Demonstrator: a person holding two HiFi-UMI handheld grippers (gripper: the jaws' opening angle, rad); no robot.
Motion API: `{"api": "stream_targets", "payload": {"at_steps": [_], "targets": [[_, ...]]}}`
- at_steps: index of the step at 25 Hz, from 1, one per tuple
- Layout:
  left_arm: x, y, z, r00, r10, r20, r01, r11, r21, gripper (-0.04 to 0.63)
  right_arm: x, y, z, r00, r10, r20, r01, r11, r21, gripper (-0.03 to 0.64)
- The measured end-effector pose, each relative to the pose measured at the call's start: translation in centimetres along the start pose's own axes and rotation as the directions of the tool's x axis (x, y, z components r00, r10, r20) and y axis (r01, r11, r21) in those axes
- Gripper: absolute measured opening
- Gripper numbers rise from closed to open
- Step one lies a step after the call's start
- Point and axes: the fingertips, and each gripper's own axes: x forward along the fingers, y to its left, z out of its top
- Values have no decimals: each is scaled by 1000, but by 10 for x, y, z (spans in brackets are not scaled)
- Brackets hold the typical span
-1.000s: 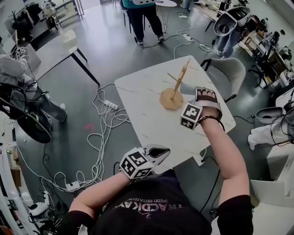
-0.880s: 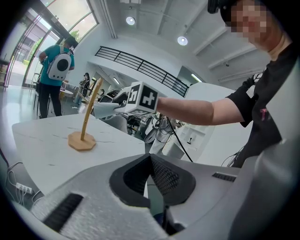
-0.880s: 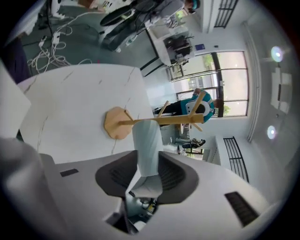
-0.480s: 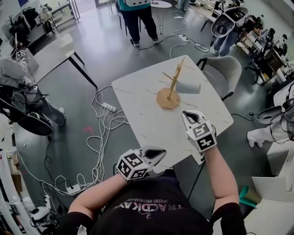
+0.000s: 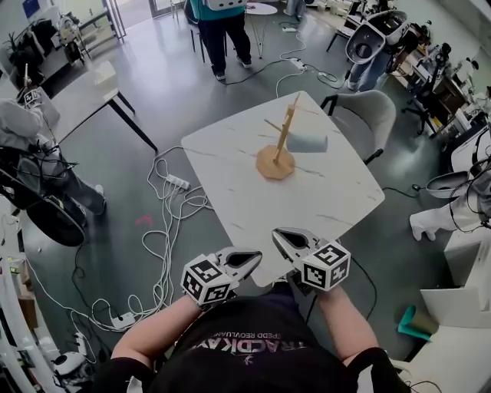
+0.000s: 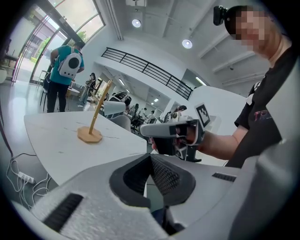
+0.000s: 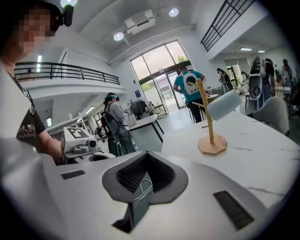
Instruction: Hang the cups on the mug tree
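A wooden mug tree (image 5: 281, 138) stands on the far half of the white marble table (image 5: 230, 176). A pale blue-grey cup (image 5: 307, 142) hangs on one of its right-hand pegs. The mug tree (image 7: 206, 112) and cup (image 7: 225, 105) show ahead in the right gripper view, and the mug tree (image 6: 96, 117) also in the left gripper view. Both grippers hover side by side at the table's near edge, far from the tree. My left gripper (image 5: 259, 255) is shut and empty. My right gripper (image 5: 278, 233) is shut too, with nothing between its jaws.
A grey chair (image 5: 360, 115) stands behind the table's far right corner. Cables and a power strip (image 5: 178, 183) lie on the floor to the left. A person (image 5: 222, 23) stands beyond the table. Another table (image 5: 84, 88) is at the far left.
My right gripper has let go of the cup, leaving it on the tree, rolled over, shut, and pulled back to the near edge. The left gripper shifted slightly.
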Motion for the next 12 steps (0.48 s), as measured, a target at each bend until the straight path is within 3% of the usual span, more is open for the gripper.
{"api": "stream_targets", "payload": {"at_steps": [5,12], "targets": [[-16,8,-2,999,23,27,-22,999,-28,-6,0,29,-24,999,39,34,-43,994,100,11],[-31,6,-8,999,43,30,-42,998,-46,-6,-3,54,-47,998,61,25,-64,989,133,11]]}}
